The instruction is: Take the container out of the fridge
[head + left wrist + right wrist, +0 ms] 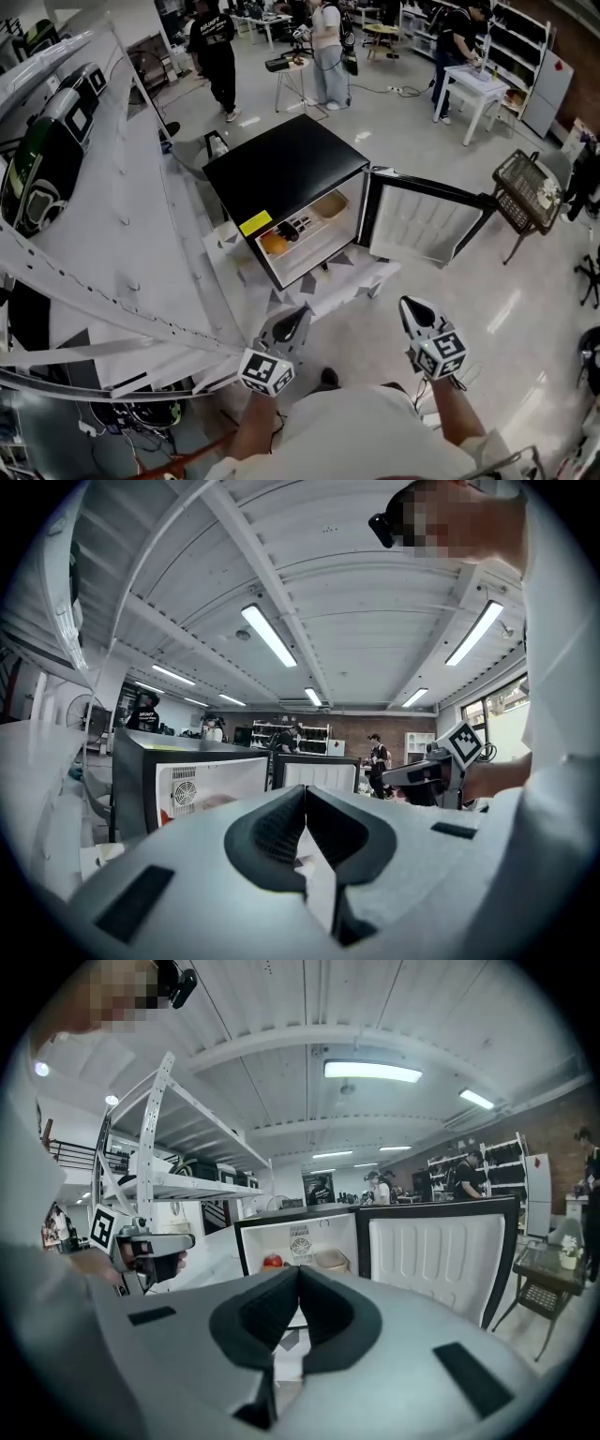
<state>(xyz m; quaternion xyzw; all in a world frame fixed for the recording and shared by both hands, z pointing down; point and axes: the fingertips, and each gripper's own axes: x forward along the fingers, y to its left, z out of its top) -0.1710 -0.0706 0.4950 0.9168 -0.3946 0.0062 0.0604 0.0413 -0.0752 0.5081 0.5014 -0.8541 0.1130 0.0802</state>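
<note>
**Figure. Approach to an open mini fridge, seen from the head and both gripper cameras.**

**Writing.** A yellow label point(255, 223) sits on the top front edge of the black mini fridge point(281, 169); its print is too small to read. A round sticker or vent point(300, 1241) on the back wall is equally illegible. Each gripper's cube carries black-and-white square markers and no text.

**Task object.** The beige container point(330, 204) rests on the upper shelf at the right of the compartment, also visible in the right gripper view point(330, 1260). An orange-red fruit point(274, 244) lies at the left. Between them is a dark item point(298, 227) that cannot be identified. The fridge door point(422, 225) stands swung wide to the right.

**Grippers.** The left gripper point(300, 313) and the right gripper point(410, 307) are held side by side, well short of the fridge. In their own views, the left gripper's jaws point(305, 803) and the right gripper's jaws point(298, 1283) are pressed together with nothing between them.

**Obscured.** Each gripper's body hides the fridge's lower part in its own view. In the left gripper view the container cannot be made out. A white shelving rack point(94, 234) is cut off at the left edge of the head view.
</note>
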